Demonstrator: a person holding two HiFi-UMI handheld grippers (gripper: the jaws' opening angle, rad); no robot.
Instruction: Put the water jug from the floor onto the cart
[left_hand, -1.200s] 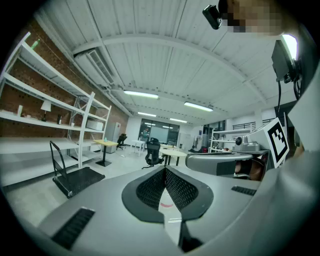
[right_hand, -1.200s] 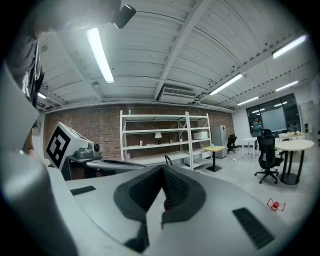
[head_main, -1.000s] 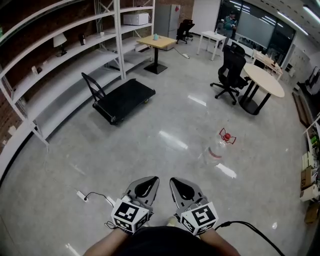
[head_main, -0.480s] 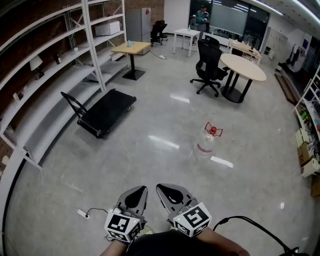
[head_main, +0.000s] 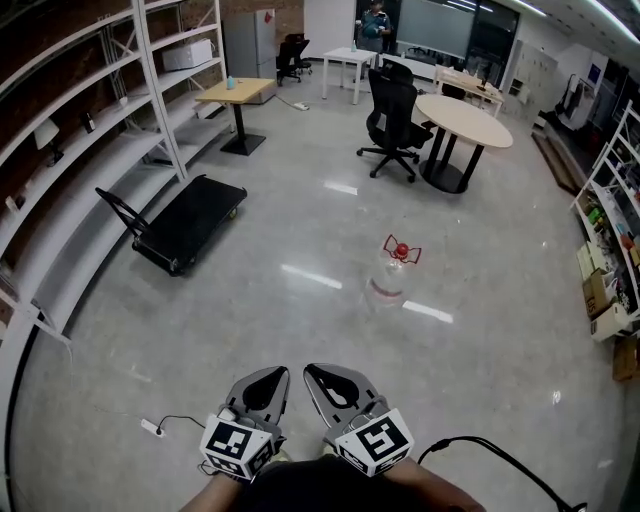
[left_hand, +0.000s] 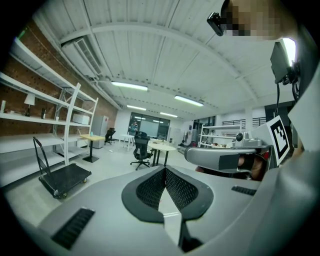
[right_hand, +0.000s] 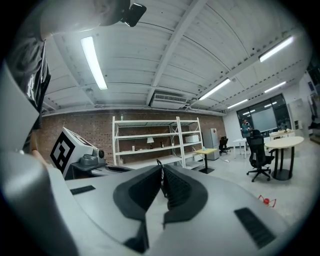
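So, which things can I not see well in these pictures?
- Jug, head view: small and clear; fill level unreadable.
- Jug, right gripper view: only the red handle shows; the right gripper covers its body.
- Jug, left gripper view: not found; the left gripper fills the lower picture.
- Cart, head view: wheels too small.

The shiny grey floor (head_main: 300, 330) fills the middle. White shelves (head_main: 90, 120) stand along a brick wall (head_main: 60, 75) at the left. A round table (head_main: 462, 107) and a black chair (head_main: 390, 100) sit up top.
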